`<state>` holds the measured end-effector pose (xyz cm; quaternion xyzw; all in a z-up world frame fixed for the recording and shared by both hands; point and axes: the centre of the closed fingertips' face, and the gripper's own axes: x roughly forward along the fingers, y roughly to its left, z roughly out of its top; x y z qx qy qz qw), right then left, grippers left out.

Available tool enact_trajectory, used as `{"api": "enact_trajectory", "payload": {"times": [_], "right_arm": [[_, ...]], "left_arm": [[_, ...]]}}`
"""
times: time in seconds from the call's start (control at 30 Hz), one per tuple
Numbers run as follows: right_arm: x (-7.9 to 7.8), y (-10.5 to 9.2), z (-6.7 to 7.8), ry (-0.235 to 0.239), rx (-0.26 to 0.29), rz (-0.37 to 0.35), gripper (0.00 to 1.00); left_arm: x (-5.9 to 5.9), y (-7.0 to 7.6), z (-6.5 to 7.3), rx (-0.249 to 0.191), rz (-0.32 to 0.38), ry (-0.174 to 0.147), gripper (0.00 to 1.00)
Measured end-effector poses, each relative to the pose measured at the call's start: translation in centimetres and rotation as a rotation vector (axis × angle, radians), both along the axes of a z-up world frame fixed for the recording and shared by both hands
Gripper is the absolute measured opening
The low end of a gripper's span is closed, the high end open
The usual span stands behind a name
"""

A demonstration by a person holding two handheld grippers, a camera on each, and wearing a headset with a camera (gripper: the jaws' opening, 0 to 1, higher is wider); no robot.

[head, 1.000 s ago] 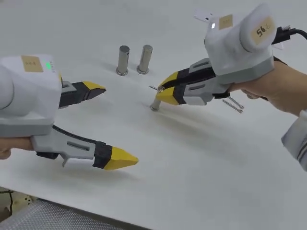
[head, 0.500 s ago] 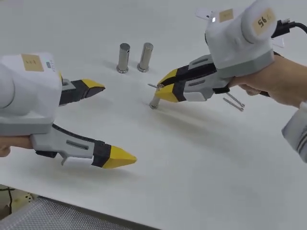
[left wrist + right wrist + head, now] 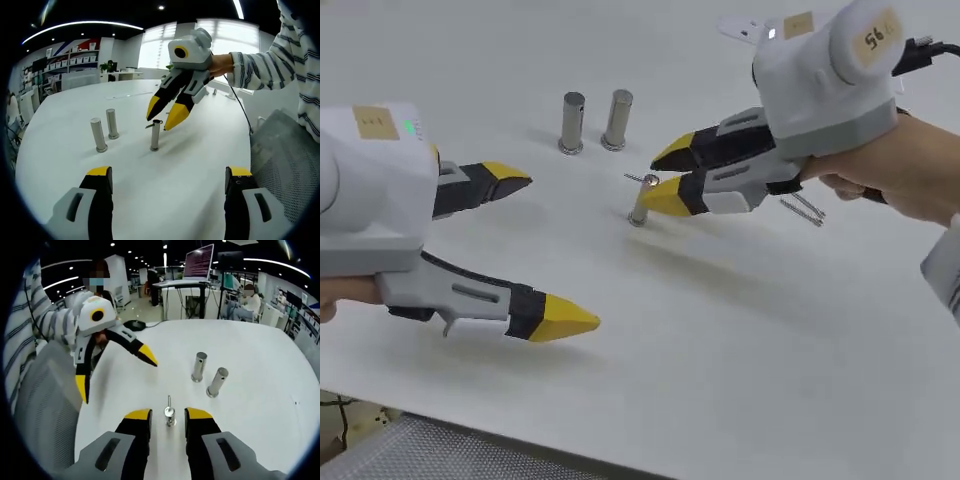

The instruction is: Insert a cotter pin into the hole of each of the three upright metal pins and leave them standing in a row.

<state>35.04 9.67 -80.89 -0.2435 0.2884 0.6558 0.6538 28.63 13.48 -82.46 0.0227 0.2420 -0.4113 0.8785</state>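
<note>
Yellow-tipped jaws of the left gripper (image 3: 558,250) stand wide apart and empty, nearest the person. Beyond, the right gripper (image 3: 655,183) has its jaws narrowly parted beside the top of one upright metal pin (image 3: 638,208), gripping nothing; a cotter pin (image 3: 638,179) sits through its hole. Spare cotter pins (image 3: 802,210) lie near that hand. Farther back stand two bare pins (image 3: 571,123), close together. Judgement: pins stiff, narrow-footed, easily toppled; cotter pins light, slippery wire, best pinched at the head.
</note>
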Motion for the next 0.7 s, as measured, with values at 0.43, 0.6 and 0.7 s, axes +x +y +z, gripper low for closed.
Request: {"api": "enact_trajectory", "payload": {"times": [0.43, 0.6, 0.7], "right_arm": [[-0.8, -3.0, 1.9, 0.012, 0.099, -0.217, 0.37], [-1.3, -4.5, 2.7, 0.033, 0.168, -0.339, 0.4], [-1.8, -5.3, 2.7, 0.04, 0.175, -0.386, 0.41]], "left_arm": [[1.7, 1.3, 1.1, -0.001, 0.005, 0.0, 0.91], [2.4, 1.7, 1.5, -0.009, 0.022, -0.005, 0.91], [2.6, 2.0, 1.5, -0.003, 0.022, -0.001, 0.9]]}}
